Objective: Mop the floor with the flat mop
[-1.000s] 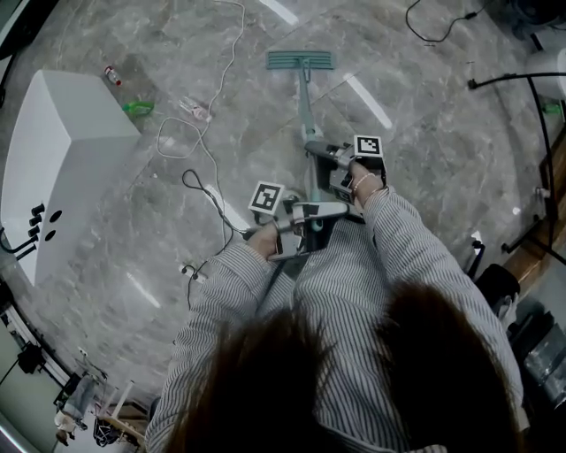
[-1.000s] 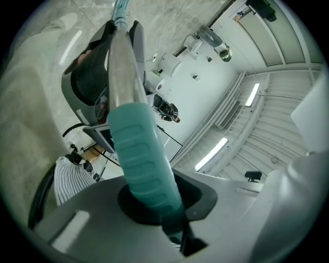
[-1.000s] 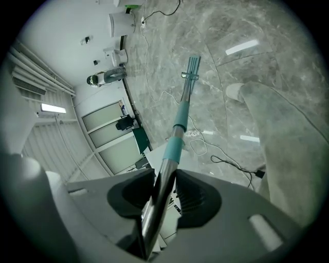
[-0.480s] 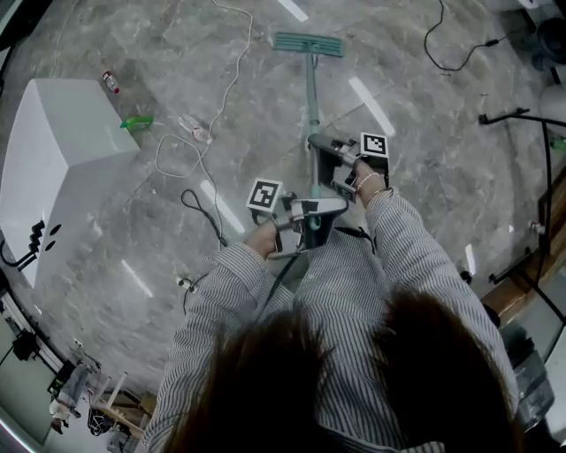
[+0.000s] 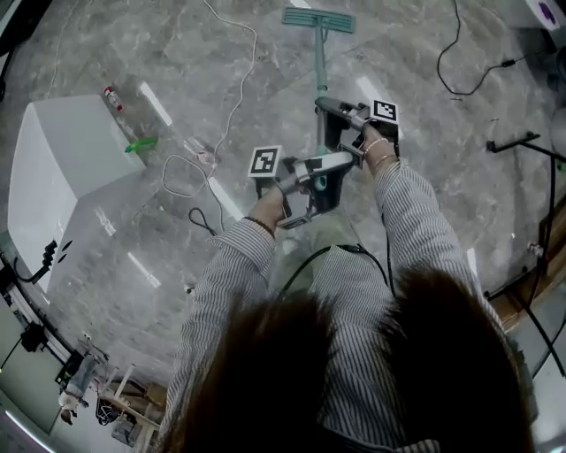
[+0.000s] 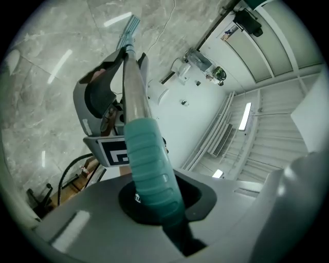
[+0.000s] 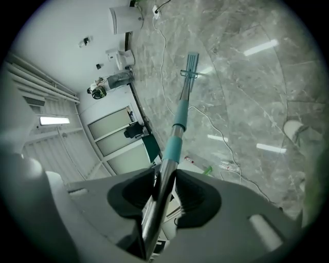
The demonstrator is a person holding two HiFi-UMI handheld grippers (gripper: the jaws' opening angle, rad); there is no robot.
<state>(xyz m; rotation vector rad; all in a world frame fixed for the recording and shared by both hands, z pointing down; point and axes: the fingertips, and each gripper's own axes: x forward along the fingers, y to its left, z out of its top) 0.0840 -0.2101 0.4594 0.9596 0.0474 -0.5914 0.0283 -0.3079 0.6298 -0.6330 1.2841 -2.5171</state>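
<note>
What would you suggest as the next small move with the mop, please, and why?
Probably draw the flat mop head straight back toward the person. It sits far out ahead, with the left gripper shut on the teal grip and the right gripper shut on the metal shaft. A white cable lies just to the left, so a sideways sweep might snag it.

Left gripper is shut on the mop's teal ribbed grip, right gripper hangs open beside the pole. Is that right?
No. The right gripper is shut on the mop's metal pole, its fingers clamping it, as the right gripper view shows. The left gripper is indeed shut on the teal ribbed grip.
</note>
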